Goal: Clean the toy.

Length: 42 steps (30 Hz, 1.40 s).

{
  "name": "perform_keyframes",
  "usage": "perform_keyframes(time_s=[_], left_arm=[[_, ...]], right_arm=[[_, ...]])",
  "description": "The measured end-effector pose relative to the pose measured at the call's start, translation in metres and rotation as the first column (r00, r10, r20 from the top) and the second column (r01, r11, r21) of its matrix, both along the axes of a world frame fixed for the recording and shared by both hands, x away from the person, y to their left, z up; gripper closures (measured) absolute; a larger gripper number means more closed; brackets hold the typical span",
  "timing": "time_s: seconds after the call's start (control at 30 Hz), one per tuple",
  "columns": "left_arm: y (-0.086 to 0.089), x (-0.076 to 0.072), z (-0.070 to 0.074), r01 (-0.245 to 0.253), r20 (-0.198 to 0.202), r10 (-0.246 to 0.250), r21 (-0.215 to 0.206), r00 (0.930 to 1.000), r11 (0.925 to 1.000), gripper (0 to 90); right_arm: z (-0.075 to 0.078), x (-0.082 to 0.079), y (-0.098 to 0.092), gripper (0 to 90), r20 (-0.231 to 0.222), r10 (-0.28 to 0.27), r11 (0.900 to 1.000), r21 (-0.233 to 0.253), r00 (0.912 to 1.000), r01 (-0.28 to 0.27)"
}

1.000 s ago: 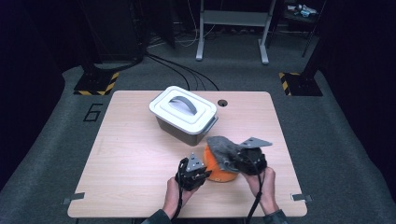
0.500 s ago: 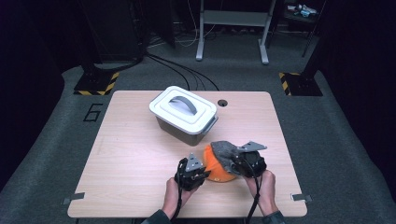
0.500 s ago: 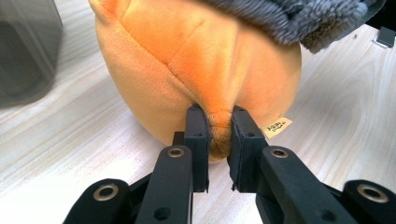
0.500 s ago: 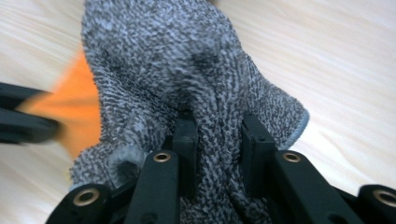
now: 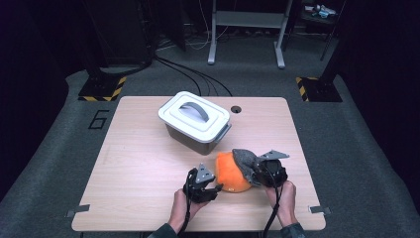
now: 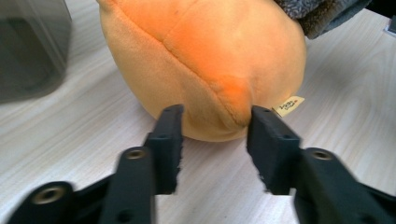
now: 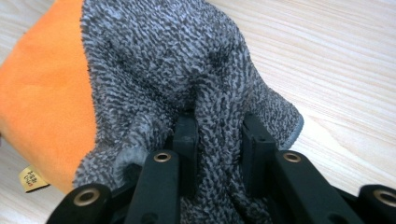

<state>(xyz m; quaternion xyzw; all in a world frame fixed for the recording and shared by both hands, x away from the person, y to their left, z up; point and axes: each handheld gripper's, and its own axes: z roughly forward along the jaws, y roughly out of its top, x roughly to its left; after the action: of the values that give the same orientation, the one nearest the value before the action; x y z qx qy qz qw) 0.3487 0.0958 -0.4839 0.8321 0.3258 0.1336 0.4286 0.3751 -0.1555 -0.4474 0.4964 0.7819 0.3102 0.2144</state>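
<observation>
Lidded grey bin (image 5: 195,123) (handle up), table (image 5: 138,163)

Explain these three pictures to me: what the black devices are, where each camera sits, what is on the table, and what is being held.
There is no robot: a person holds a hand-operated claw in each hand. The high view looks down on a wooden table. On it stand a grey lidded box and an orange plush toy with a grey cloth draped over it. The other two pictures come from cameras riding on the claws, looking along their black jaws. The left claw is open, its jaws on either side of the toy's lower bulge, not squeezing it. The right claw is pinched on a fold of the cloth.
</observation>
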Motion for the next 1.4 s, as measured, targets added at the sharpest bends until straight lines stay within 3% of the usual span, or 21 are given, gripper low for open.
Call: perform_keyframes(time_s=[0.03, 0.17, 0.27, 0.33, 0.43, 0.47, 0.5, 0.57, 0.63, 0.73, 0.93, 1.07, 1.17, 1.23, 1.33, 1.4], left_arm=[[-0.001, -0.001, 0.000, -0.004, 0.003, 0.004, -0.005, 1.0000, 1.0000, 66.8], [-0.004, -0.002, 0.000, -0.011, 0.021, 0.010, 0.014, 0.9997, 0.9998, 78.7], [-0.003, -0.001, 0.000, -0.024, 0.012, 0.024, 0.000, 0.9996, 0.9997, 81.3], [-0.004, 0.000, 0.002, -0.028, 0.000, 0.028, -0.013, 0.9996, 0.9995, 81.6], [-0.007, -0.002, 0.004, -0.020, 0.007, 0.020, -0.010, 0.9998, 0.9997, 81.9], [-0.008, -0.002, 0.004, -0.025, 0.000, 0.025, -0.017, 0.9997, 0.9995, 82.1], [-0.008, -0.002, 0.004, -0.027, -0.002, 0.027, -0.011, 0.9996, 0.9996, 82.9], [-0.006, 0.000, 0.003, -0.032, -0.021, 0.031, -0.016, 0.9993, 0.9994, 83.2], [-0.003, 0.002, 0.001, -0.032, -0.036, 0.031, -0.042, 0.9989, 0.9986, 83.5], [-0.004, 0.002, 0.002, -0.031, -0.033, 0.029, -0.042, 0.9990, 0.9987, 83.8], [-0.002, 0.003, 0.001, -0.030, -0.038, 0.028, -0.046, 0.9989, 0.9985, 83.9], [-0.002, 0.003, 0.001, -0.019, -0.039, 0.017, -0.044, 0.9991, 0.9988, 83.9], [-0.004, 0.003, 0.001, -0.020, -0.034, 0.019, -0.046, 0.9993, 0.9987, 83.9], [-0.004, 0.003, 0.002, -0.013, -0.036, 0.012, -0.039, 0.9993, 0.9991, 83.8], [-0.003, 0.003, 0.002, -0.008, -0.043, 0.006, -0.038, 0.9991, 0.9993, 83.8], [-0.003, 0.004, 0.002, -0.004, -0.043, 0.003, -0.034, 0.9991, 0.9994, 83.8]], right_arm=[[0.000, 0.000, 0.000, 71.1, -0.002, 0.002, 1.000, 0.007, 1.0000, -0.002], [0.004, -0.001, 0.004, 71.1, 0.012, -0.003, 1.000, 0.004, 0.9999, 0.003], [0.015, -0.009, 0.010, 71.0, 0.056, 0.017, 1.000, 0.000, 0.9983, -0.017], [0.025, -0.017, 0.022, 70.8, 0.073, 0.062, 0.998, 0.009, 0.9954, -0.063], [0.028, -0.027, 0.046, 70.7, 0.092, 0.128, 0.991, -0.038, 0.9875, -0.125], [0.027, -0.029, 0.055, 70.6, 0.087, 0.134, 0.990, -0.055, 0.9872, -0.129], [0.023, -0.029, 0.064, 70.6, 0.083, 0.149, 0.984, -0.106, 0.9853, -0.140], [0.016, -0.027, 0.070, 70.7, 0.086, 0.144, 0.982, -0.132, 0.9858, -0.132], [0.013, -0.025, 0.068, 70.9, 0.090, 0.143, 0.983, -0.128, 0.9856, -0.131], [0.012, -0.024, 0.060, 71.0, 0.084, 0.128, 0.986, -0.116, 0.9883, -0.118], [0.005, -0.019, 0.029, 70.8, 0.082, 0.043, 0.995, -0.091, 0.9957, -0.035], [-0.011, -0.013, 0.004, 70.6, 0.075, -0.043, 0.994, -0.097, 0.9963, 0.050], [-0.018, -0.012, -0.004, 70.6, 0.054, -0.065, 0.995, -0.076, 0.9965, 0.069], [-0.015, -0.012, -0.008, 70.5, 0.043, -0.063, 0.997, -0.049, 0.9971, 0.065], [0.001, -0.019, -0.008, 70.6, 0.089, -0.047, 0.999, -0.009, 0.9949, 0.048], [0.014, -0.026, 0.001, 70.6, 0.124, -0.003, 1.000, 0.026, 0.9923, 0.000]])
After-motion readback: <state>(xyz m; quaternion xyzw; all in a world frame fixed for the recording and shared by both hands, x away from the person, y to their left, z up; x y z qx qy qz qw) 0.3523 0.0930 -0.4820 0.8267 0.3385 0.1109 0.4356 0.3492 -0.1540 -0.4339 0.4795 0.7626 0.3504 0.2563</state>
